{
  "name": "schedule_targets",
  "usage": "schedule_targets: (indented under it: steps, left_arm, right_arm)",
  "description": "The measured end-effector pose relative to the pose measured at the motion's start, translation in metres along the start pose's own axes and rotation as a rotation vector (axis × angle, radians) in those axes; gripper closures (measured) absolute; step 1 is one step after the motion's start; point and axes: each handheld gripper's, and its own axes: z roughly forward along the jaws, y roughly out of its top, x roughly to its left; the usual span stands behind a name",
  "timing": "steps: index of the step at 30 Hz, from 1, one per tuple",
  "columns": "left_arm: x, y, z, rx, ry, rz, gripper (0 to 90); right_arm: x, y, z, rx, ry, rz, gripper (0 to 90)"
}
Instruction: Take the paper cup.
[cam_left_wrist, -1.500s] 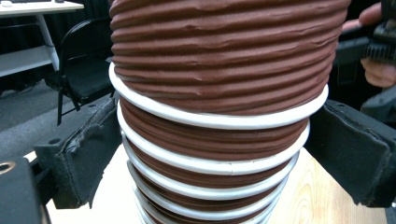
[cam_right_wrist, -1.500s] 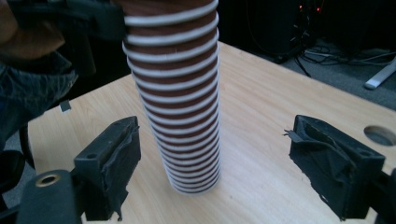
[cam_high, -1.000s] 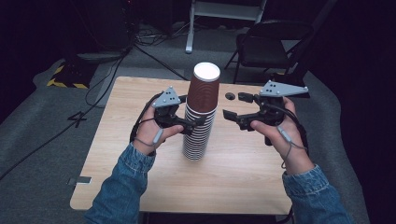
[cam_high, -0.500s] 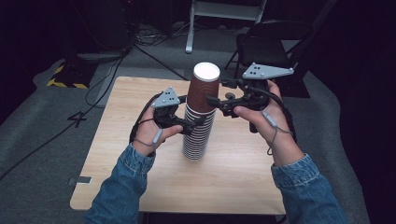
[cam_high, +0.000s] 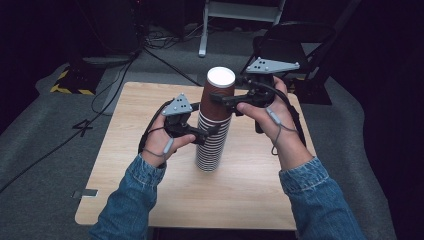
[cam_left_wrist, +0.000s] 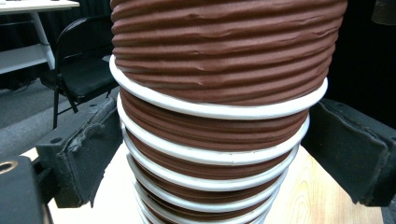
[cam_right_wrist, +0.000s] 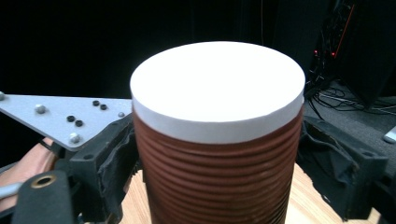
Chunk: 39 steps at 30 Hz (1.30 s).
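Note:
A tall stack of upturned brown ribbed paper cups (cam_high: 212, 145) with white rims stands mid-table. My left gripper (cam_high: 212, 131) comes from the left at mid-height and is shut on the stack (cam_left_wrist: 215, 140), one black pad (cam_left_wrist: 88, 154) pressing each side of the rims. My right gripper (cam_high: 222, 100) reaches in from the right around the top cup (cam_high: 219, 92). Its jaws have just been closing with that cup (cam_right_wrist: 217, 107) between them, and both pads (cam_right_wrist: 116, 163) now touch its ribbed wall. The cup's white bottom faces up.
The wooden table (cam_high: 150, 190) is bare around the stack. A dark folding chair (cam_high: 300, 40) stands just beyond the far right corner. Cables (cam_high: 160, 45) run over the grey floor behind. The left gripper's grey plate (cam_right_wrist: 60, 116) lies close to the left of the top cup.
My right gripper has moved left and slightly up from the table's right side to the top cup, and its jaws have come in against it. The left gripper has stayed on the stack.

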Motion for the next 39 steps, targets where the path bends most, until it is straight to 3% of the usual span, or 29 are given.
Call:
schedule_targets:
  steps: [17, 20, 39]
  left_arm:
    - [0.0, 0.0, 0.0, 0.0, 0.003, 0.0, 6.0]
    - [0.0, 0.0, 0.0, 0.001, 0.003, 0.002, 6.0]
    - [-0.003, 0.0, -0.003, 0.009, 0.022, 0.015, 6.4]
  right_arm:
    - [-0.001, 0.006, 0.0, 0.035, 0.011, 0.004, 20.0]
    - [-0.001, 0.012, -0.005, -0.027, 0.01, 0.012, 20.1]
    - [0.004, 0.04, -0.033, -0.149, 0.004, -0.014, 20.2]
